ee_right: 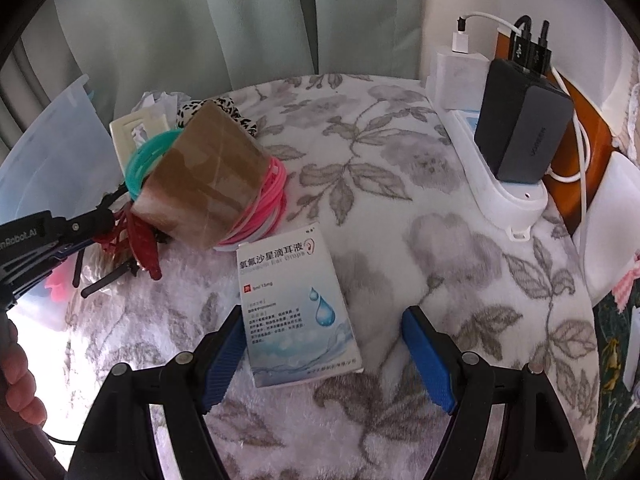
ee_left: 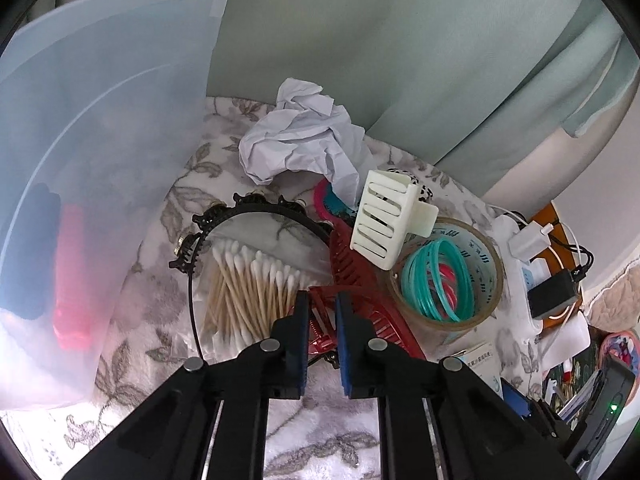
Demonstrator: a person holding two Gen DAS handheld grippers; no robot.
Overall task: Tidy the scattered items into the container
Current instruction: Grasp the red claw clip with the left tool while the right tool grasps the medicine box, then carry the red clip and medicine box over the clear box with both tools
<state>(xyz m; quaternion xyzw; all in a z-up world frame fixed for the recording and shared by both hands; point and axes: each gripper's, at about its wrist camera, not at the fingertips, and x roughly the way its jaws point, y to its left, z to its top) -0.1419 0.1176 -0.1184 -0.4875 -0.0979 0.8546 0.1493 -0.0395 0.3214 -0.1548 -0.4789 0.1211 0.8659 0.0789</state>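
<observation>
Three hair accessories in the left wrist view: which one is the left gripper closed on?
The dark red toothed hair clip: the left gripper pinches its near end. The cream claw clip and black decorated headband lie untouched.

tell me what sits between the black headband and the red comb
A clear bag of cotton swabs lies between the black headband and the red comb, partly inside the headband's arc. This shows in the left wrist view.

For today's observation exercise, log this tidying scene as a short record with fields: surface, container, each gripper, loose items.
surface: floral blanket
container: translucent bin, upper left
left gripper: shut on red hair clip
right gripper: open, astride ear drops box
loose items: cotton swabs, black headband, tape roll, crumpled paper
</observation>
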